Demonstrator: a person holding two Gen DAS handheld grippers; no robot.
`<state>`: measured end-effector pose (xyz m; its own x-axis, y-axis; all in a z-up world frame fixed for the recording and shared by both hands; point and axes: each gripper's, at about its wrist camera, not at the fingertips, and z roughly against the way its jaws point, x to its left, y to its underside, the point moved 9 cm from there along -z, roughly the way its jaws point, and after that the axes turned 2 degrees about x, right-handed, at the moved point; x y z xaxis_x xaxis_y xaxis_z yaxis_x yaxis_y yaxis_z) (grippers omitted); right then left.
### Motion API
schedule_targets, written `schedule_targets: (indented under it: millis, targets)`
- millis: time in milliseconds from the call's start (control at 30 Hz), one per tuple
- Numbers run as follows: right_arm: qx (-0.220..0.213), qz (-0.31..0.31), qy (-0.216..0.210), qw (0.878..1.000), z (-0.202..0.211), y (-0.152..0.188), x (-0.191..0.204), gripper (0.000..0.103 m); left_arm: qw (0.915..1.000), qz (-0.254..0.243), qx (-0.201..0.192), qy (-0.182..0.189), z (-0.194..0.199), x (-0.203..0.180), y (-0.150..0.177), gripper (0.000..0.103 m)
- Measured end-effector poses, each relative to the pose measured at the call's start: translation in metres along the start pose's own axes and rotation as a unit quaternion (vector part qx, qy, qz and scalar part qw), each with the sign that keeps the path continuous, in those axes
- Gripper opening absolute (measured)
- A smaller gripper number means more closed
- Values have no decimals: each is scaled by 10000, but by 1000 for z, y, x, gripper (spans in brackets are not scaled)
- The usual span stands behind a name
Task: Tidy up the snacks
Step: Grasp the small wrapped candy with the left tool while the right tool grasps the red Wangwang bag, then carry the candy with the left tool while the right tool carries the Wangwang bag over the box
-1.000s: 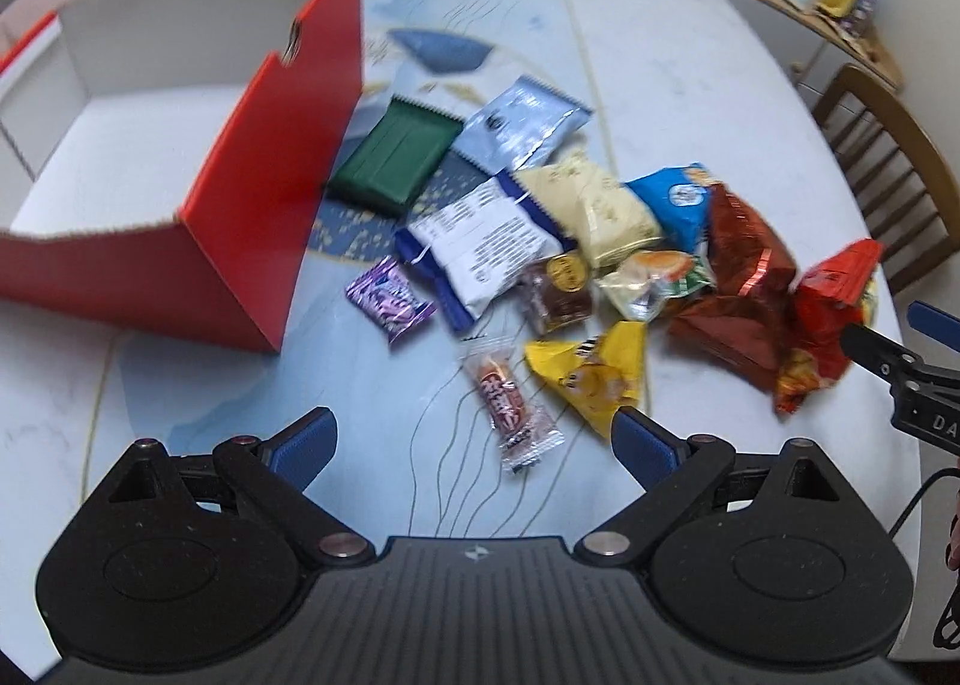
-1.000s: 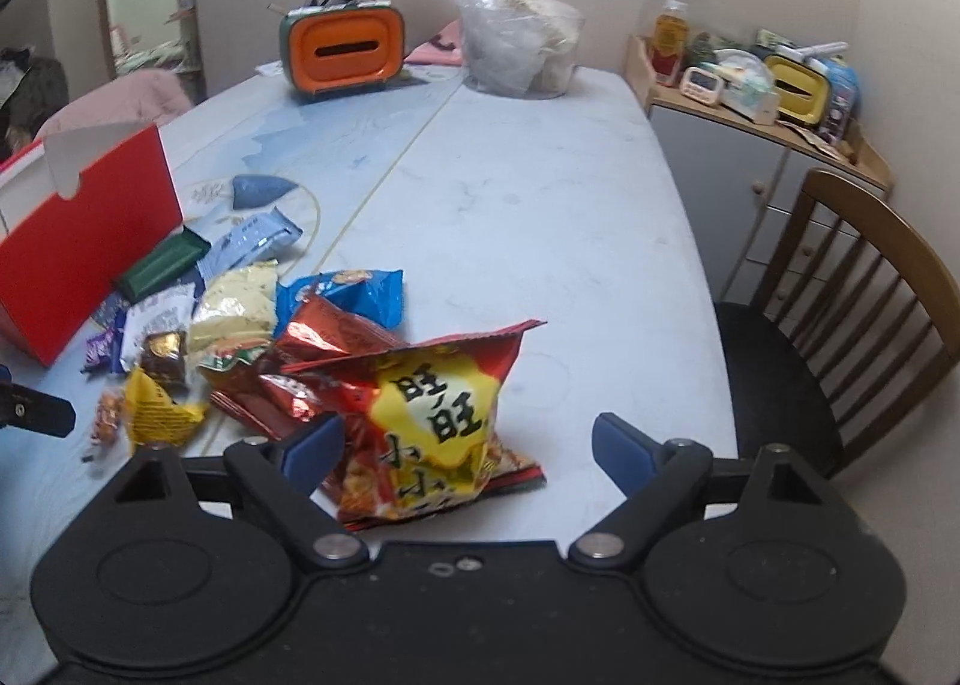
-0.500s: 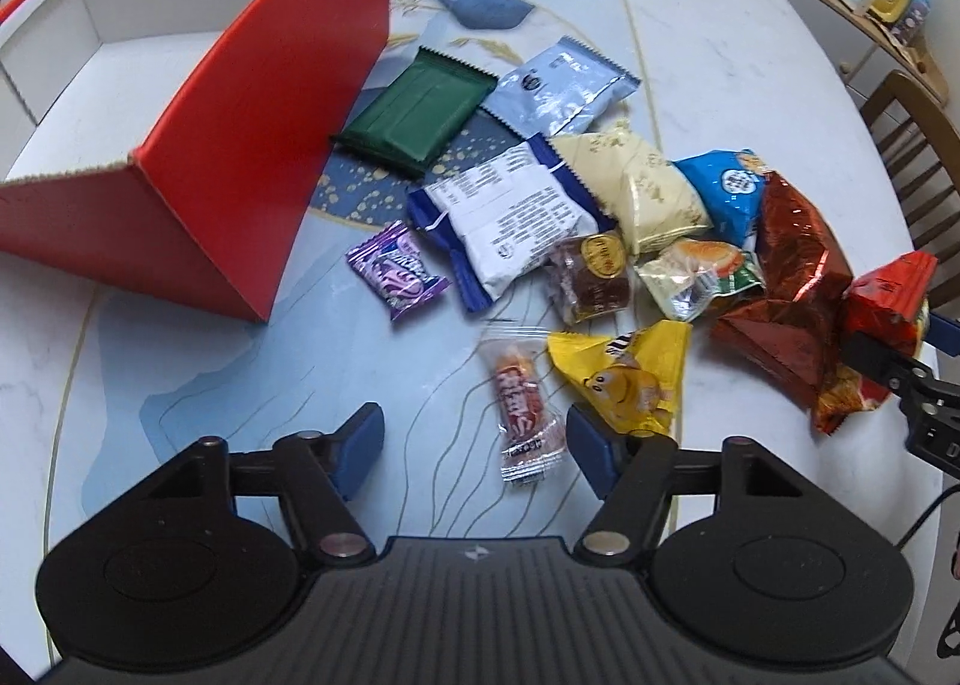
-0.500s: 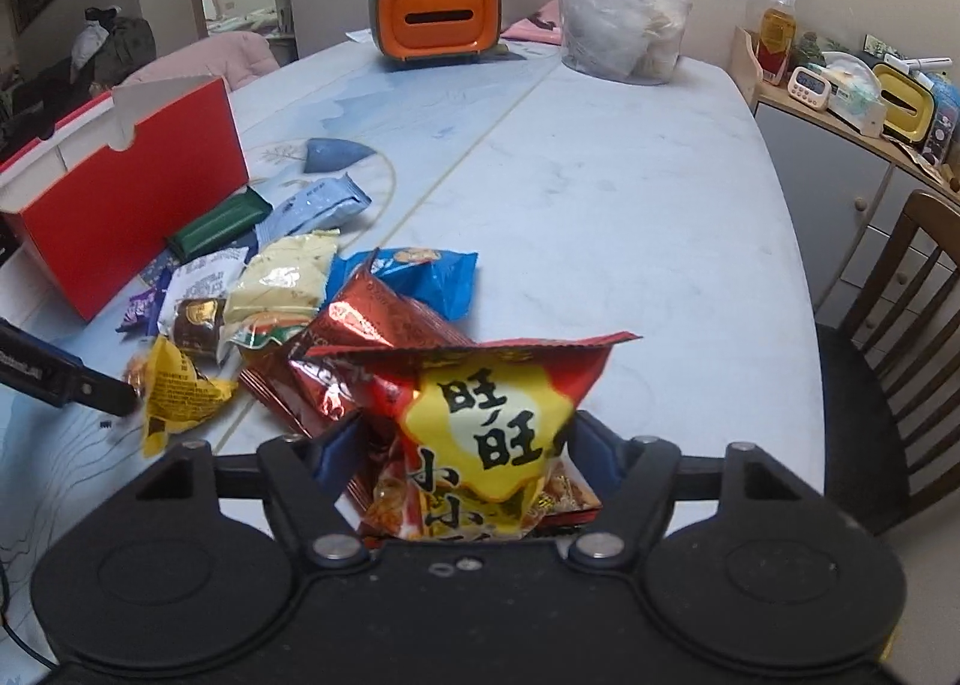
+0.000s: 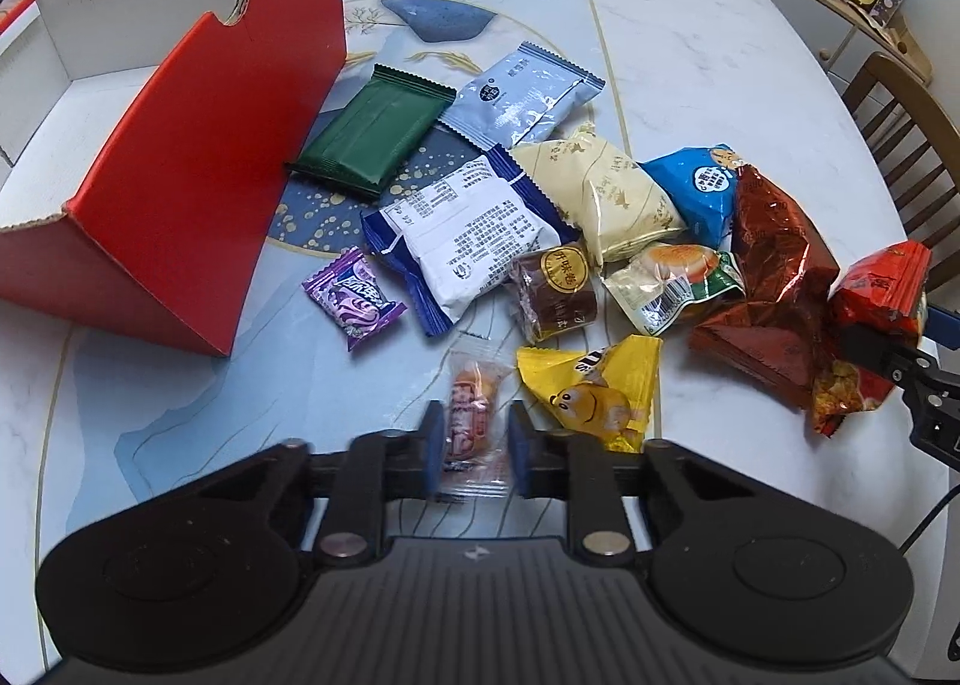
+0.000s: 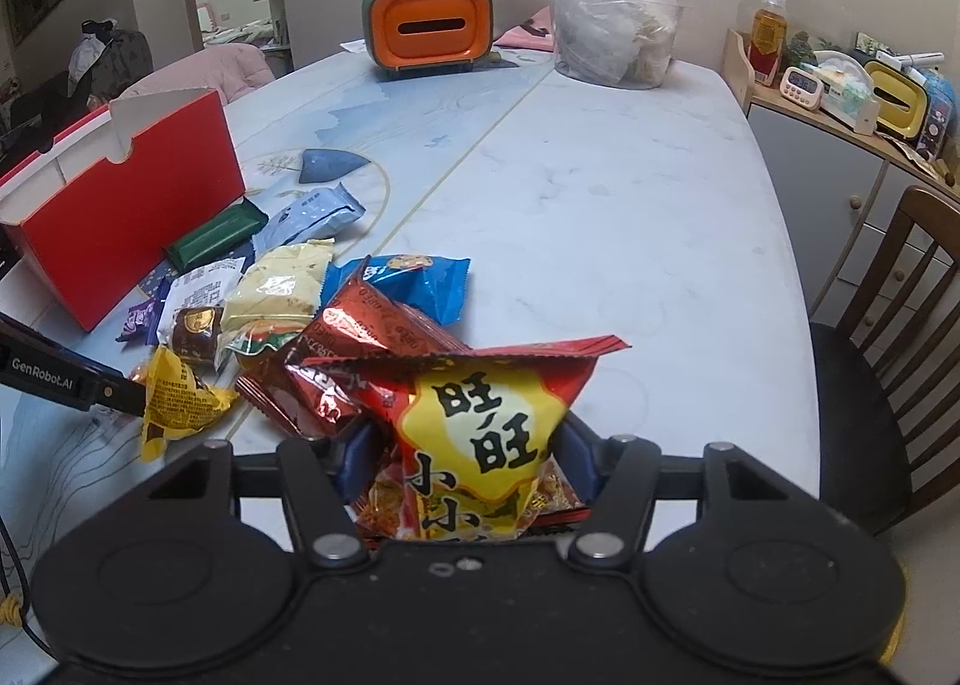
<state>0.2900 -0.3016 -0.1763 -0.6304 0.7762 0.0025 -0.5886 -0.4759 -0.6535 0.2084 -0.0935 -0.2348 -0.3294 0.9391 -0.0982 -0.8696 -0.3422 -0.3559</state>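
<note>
Several snack packets lie in a pile on the table beside an open red box [image 5: 180,156], which also shows in the right wrist view [image 6: 120,217]. My left gripper [image 5: 474,445] is shut on a small clear-wrapped orange candy [image 5: 471,415], next to a yellow packet [image 5: 594,385]. My right gripper [image 6: 468,463] is shut on a red and yellow snack bag [image 6: 480,427], which also shows at the right of the left wrist view [image 5: 876,307]. The left gripper's arm [image 6: 66,379] shows in the right wrist view.
A green packet [image 5: 372,132], a pale blue packet [image 5: 522,96], a white packet [image 5: 474,241] and a purple candy [image 5: 354,298] lie near the box. An orange tissue holder [image 6: 429,27] and a plastic bag [image 6: 612,36] stand far back. A wooden chair [image 6: 888,355] is at the right.
Both grippers have closed: the left moved down onto the orange candy and shut on it; the right closed on the red and yellow bag.
</note>
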Motion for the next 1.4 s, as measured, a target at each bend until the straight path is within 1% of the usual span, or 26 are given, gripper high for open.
schedule_targets:
  millis: [167,400,567,767,933,1100,1233,1400]
  targets:
    - [-25,-94,97,9999,4,3,-3,59,9999,59,-60,-102,1,3,0,18]
    - [-92,-224,101,9997,22,4,-5,57,9995,261,-193,-56,13,4,1,18]
    - [-217,-228,48,9995,41,0,-1,56,9988,417,-262,-51,29,6,5,18]
    - [-362,-166,-154,9991,64,-9,9,56,9972,598,-443,-44,55,11,8,18]
    - [-519,-39,-338,9981,80,-22,25,56,9952,723,-664,-55,80,17,9,18]
    - [-630,65,-465,9969,93,-37,46,56,9940,757,-789,-12,104,27,6,18]
    - [-696,232,-547,9958,100,-51,69,56,9930,778,-885,71,119,41,0,18]
    - [-763,297,-646,9945,102,-71,102,56,9920,703,-1029,193,137,61,-12,18]
